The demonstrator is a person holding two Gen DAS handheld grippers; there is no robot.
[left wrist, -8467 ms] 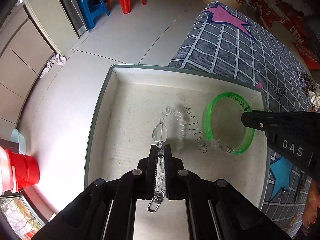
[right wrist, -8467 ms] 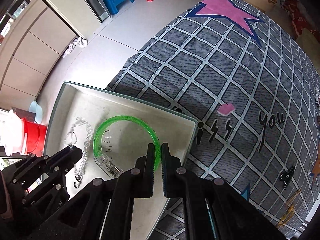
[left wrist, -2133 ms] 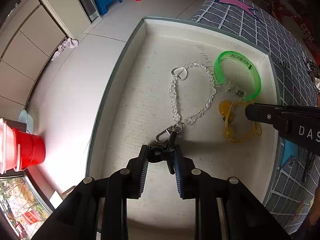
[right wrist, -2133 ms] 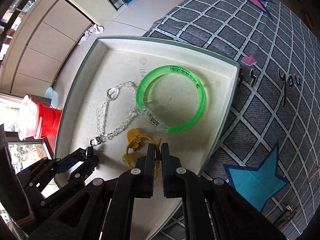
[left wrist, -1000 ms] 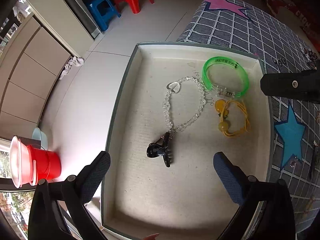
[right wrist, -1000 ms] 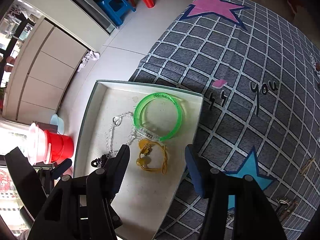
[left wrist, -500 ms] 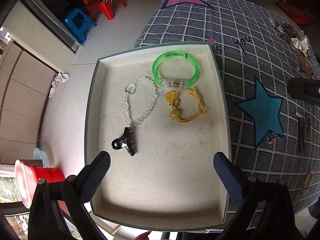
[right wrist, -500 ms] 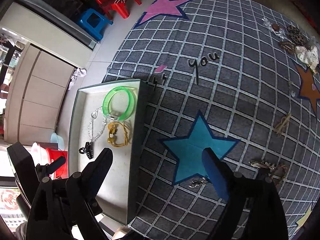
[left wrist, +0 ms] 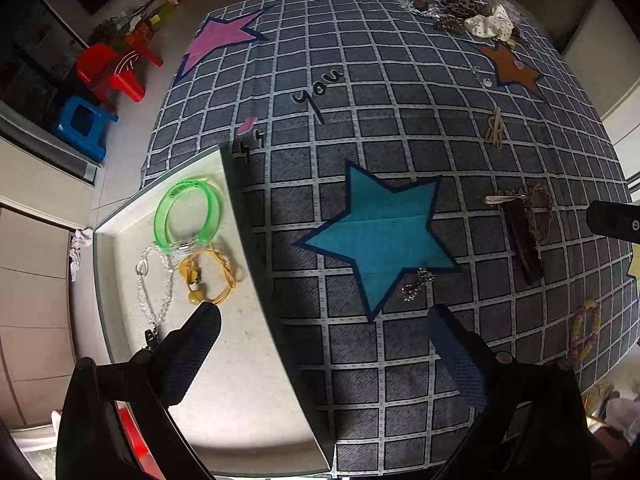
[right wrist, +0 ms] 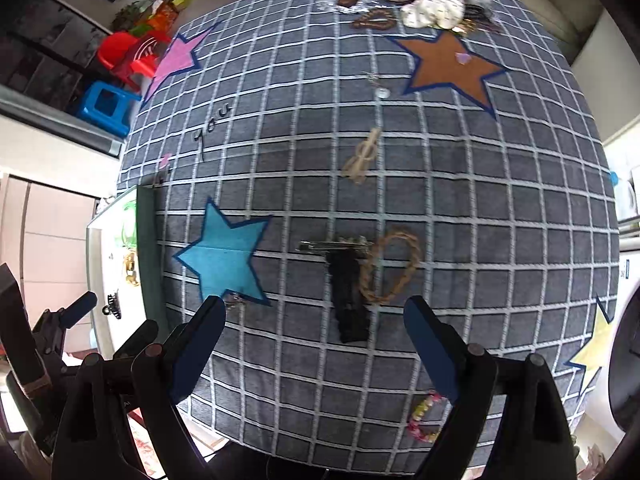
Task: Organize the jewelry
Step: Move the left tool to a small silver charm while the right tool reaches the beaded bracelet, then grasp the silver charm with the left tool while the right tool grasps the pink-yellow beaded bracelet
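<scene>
A white tray (left wrist: 256, 392) at the table's left edge holds a green bangle (left wrist: 188, 216), a clear bead chain (left wrist: 154, 292), a yellow cord bracelet (left wrist: 208, 276) and a small black claw clip (right wrist: 112, 307). My left gripper (left wrist: 320, 324) is open and empty, high above the tray's right wall. My right gripper (right wrist: 316, 316) is open and empty above a black hair clip (right wrist: 350, 296) and a braided brown loop (right wrist: 394, 264) on the grey checked cloth (right wrist: 480, 200). The right gripper's tip shows in the left wrist view (left wrist: 612, 222).
Loose on the cloth: a small silver trinket (left wrist: 418, 284) by the blue star (left wrist: 380, 232), a tan clip (right wrist: 364, 158), a pink bead bracelet (right wrist: 424, 412), a silver pendant (right wrist: 382, 90), and a heap of accessories (right wrist: 428, 8) at the far edge. Red chair (left wrist: 116, 68) and blue stool (left wrist: 82, 126) stand on the floor.
Both grippers opened, released the black claw clip and the yellow bracelet in the tray, rose and swung right over the cloth. The tray now sits at the left of both views.
</scene>
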